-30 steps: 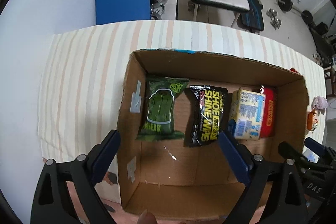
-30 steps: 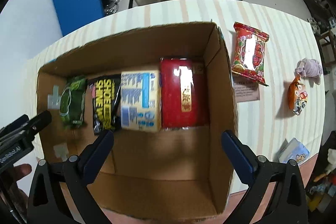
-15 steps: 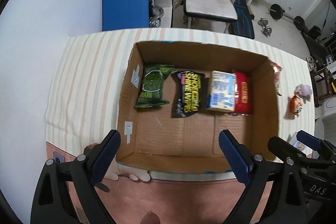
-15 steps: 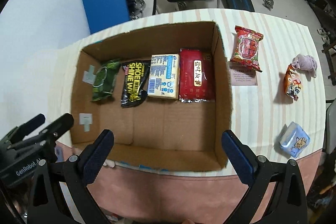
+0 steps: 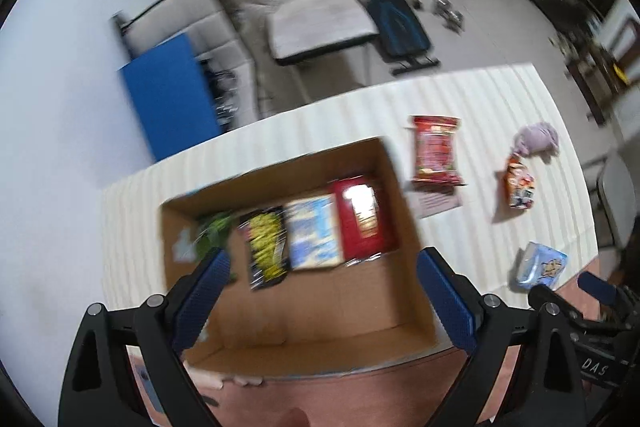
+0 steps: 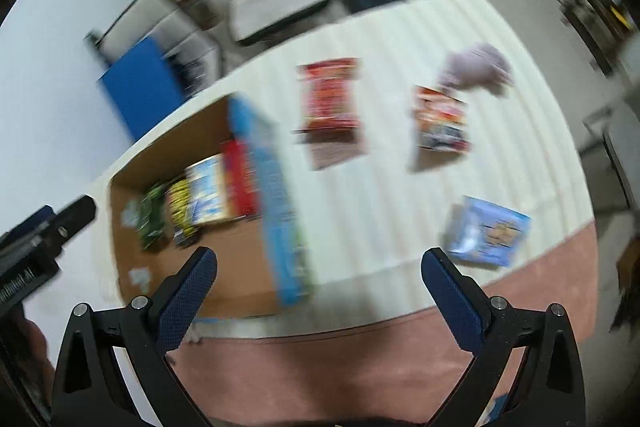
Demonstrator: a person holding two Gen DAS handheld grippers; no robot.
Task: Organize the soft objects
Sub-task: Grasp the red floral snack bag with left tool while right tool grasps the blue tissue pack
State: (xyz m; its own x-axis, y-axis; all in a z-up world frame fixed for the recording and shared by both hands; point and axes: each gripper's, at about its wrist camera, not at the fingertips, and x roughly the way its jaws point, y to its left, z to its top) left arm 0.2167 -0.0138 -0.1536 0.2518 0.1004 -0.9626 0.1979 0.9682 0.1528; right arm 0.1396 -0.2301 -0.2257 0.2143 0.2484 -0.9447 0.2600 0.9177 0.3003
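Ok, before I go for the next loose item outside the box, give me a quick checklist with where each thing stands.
1. Right claw open and holding nothing: ok.
2. Left claw open and holding nothing: ok.
3. Loose items on the cloth: red packet, orange packet, blue pack, purple plush: ok.
4. Free floor space in the cardboard box: ok.
5. Sharp view for aiming: not ok, both blurred.

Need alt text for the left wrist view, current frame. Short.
Motion-blurred fisheye view down into an open cardboard box on a striped tablecloth, with four packets lined up along its far wall. The left hand-held gripper is open and empty above the box. A red snack bag, an orange packet, a purple plush and a blue pack lie to the box's right.
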